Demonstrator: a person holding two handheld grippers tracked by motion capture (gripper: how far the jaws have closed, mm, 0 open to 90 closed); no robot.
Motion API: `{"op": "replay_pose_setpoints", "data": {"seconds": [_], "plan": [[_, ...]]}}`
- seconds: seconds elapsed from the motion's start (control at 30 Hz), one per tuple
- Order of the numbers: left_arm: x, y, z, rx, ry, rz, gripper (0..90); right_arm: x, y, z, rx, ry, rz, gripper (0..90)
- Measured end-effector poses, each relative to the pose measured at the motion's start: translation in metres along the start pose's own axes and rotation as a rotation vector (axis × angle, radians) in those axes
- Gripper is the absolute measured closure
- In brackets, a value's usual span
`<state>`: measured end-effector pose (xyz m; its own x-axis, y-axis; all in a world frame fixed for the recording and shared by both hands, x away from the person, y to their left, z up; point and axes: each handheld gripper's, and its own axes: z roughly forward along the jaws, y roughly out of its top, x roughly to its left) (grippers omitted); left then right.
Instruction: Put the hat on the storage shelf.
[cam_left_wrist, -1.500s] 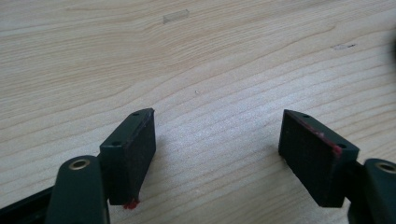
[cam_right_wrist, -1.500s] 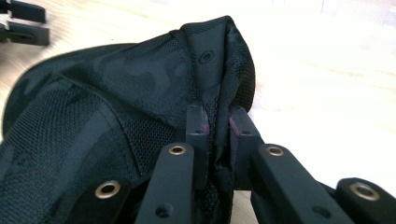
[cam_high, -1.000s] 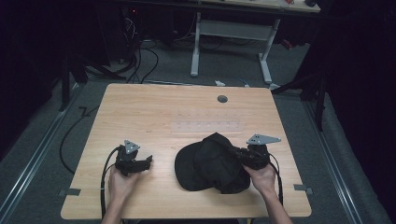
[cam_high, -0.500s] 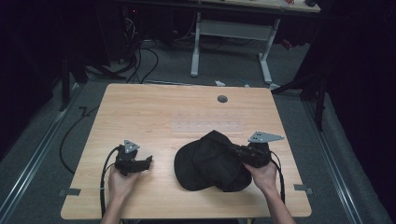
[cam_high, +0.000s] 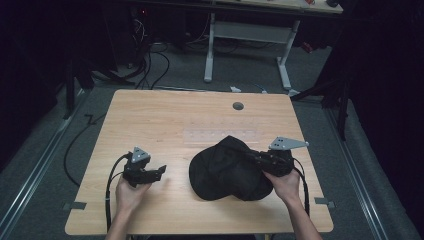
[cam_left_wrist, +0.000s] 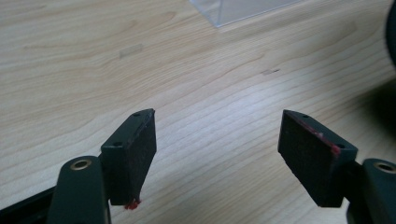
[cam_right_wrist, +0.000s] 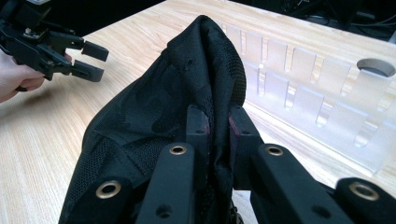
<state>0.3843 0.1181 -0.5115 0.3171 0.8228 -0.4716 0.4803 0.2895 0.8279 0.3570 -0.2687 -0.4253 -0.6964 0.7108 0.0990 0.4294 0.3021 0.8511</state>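
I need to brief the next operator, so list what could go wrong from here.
1. The right tongs pinch just a thin fold of the black cap; on a lift the fabric may slip free.
2. The clear slotted rack lies right behind the cap and could get dragged or knocked.
3. The left tongs are open over bare table, so the cap has no second hold.

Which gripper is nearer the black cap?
Right. The right gripper is clamped on a fold of the black cap; the left gripper sits open on the table, apart from the cap.
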Motion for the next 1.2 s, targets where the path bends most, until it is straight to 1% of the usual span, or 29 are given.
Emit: {"op": "replay_pose_setpoints", "data": {"seconds": [0.07,0.33,0.5,0.6,0.77,0.9,0.93,1.0,1.03,1.07,1.2], "plan": [[-0.006,0.004,-0.002,-0.002,-0.025,-0.003,27.9,0.000,0.002,-0.001,-0.005,0.002,-0.007,82.2],[-0.032,0.019,-0.010,0.020,-0.127,0.017,25.7,0.003,0.013,-0.005,-0.018,0.009,-0.041,82.2],[-0.052,0.032,-0.015,0.027,-0.205,0.025,25.0,0.005,0.021,-0.005,-0.030,0.021,-0.068,82.2],[-0.064,0.041,-0.015,0.041,-0.249,0.030,23.5,0.007,0.026,-0.003,-0.031,0.035,-0.094,82.3],[-0.086,0.054,-0.009,0.085,-0.312,0.061,22.4,0.010,0.032,0.000,-0.025,0.053,-0.114,82.2],[-0.104,0.063,-0.001,0.132,-0.356,0.096,21.9,0.015,0.042,0.006,-0.023,0.094,-0.150,82.2],[-0.108,0.065,0.002,0.143,-0.365,0.103,21.9,0.015,0.042,0.006,-0.023,0.094,-0.150,82.2],[-0.116,0.069,0.006,0.157,-0.382,0.120,21.8,0.017,0.046,0.008,-0.019,0.107,-0.169,82.2],[-0.120,0.072,0.008,0.168,-0.389,0.123,21.8,0.020,0.049,0.010,-0.019,0.121,-0.186,82.2],[-0.123,0.074,0.011,0.179,-0.398,0.129,21.8,0.020,0.049,0.010,-0.019,0.121,-0.186,82.2],[-0.133,0.078,0.017,0.215,-0.430,0.137,22.0,0.024,0.054,0.013,-0.014,0.145,-0.210,82.2]]}}
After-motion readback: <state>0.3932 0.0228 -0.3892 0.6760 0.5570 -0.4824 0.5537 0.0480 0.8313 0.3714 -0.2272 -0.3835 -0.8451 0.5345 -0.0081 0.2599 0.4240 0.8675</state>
